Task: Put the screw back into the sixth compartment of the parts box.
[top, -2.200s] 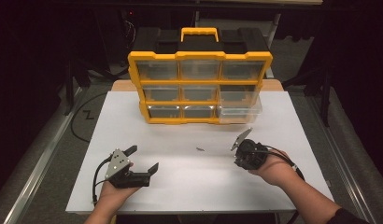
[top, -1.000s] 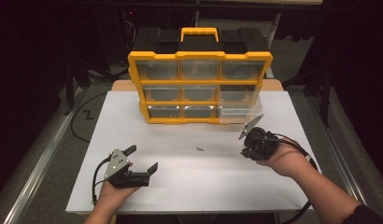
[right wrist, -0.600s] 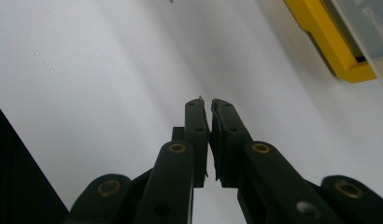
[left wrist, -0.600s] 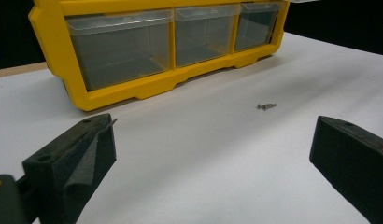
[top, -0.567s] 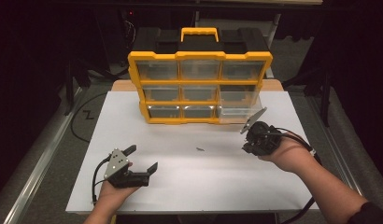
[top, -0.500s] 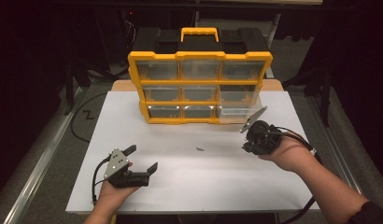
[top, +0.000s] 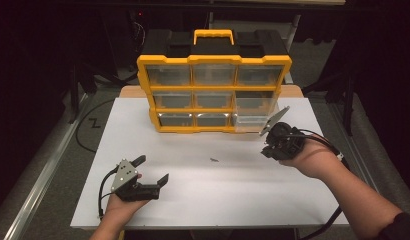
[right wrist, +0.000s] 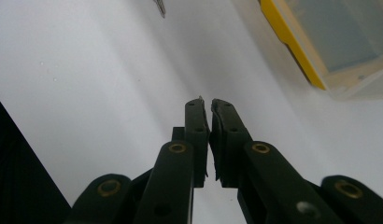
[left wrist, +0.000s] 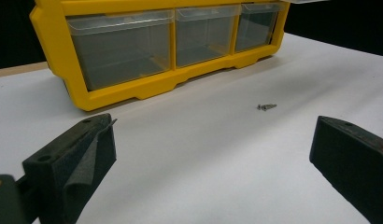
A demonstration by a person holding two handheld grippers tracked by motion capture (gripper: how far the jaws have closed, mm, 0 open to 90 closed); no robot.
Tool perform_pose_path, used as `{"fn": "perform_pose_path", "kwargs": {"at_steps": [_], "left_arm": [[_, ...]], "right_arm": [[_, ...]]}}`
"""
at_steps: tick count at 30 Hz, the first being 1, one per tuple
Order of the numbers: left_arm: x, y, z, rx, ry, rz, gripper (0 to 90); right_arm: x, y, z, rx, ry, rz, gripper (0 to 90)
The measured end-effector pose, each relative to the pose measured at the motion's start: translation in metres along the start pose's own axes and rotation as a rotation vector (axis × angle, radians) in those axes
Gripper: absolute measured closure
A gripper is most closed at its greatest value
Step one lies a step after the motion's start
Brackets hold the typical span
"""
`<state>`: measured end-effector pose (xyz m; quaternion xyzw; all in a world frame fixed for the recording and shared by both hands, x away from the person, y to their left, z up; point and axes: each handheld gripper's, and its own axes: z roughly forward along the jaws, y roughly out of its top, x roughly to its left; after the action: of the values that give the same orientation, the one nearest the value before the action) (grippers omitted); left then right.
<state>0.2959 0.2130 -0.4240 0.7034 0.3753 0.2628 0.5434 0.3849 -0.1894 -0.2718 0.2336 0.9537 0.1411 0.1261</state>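
Note:
A yellow organizer [top: 214,92] with clear drawers stands at the back of the white table [top: 193,200]. Its bottom right drawer [top: 253,122] sticks out a little. A small screw [top: 213,160] lies on the table in front of it. My left gripper [top: 154,170] rests near the front left, open and holding nothing, and the left gripper view shows the screw [left wrist: 266,107] beyond its jaws [left wrist: 213,135]. My right gripper [top: 266,150] hovers just in front of the protruding drawer, shut [right wrist: 209,105] with nothing visible between its jaws, and the screw [right wrist: 160,7] lies farther off.
The organizer [left wrist: 157,46] has a black top and a yellow carry handle [top: 213,35]. Its yellow base edge [right wrist: 292,42] lies close to my right gripper. Dark floor and cables surround the table. Bare white surface lies between the two hands.
My right gripper has moved away from the person and to the right, up to the organizer's bottom right drawer. The left gripper and the screw have stayed put.

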Motion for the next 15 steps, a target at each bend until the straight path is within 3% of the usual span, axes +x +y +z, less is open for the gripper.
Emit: {"fn": "perform_pose_path", "kwargs": {"at_steps": [15], "left_arm": [[0.0, 0.0, 0.0, -0.004, 0.001, -0.003, 1.2]], "right_arm": [[-0.006, 0.01, -0.021, -0.007, -0.027, -0.004, 87.6]]}}
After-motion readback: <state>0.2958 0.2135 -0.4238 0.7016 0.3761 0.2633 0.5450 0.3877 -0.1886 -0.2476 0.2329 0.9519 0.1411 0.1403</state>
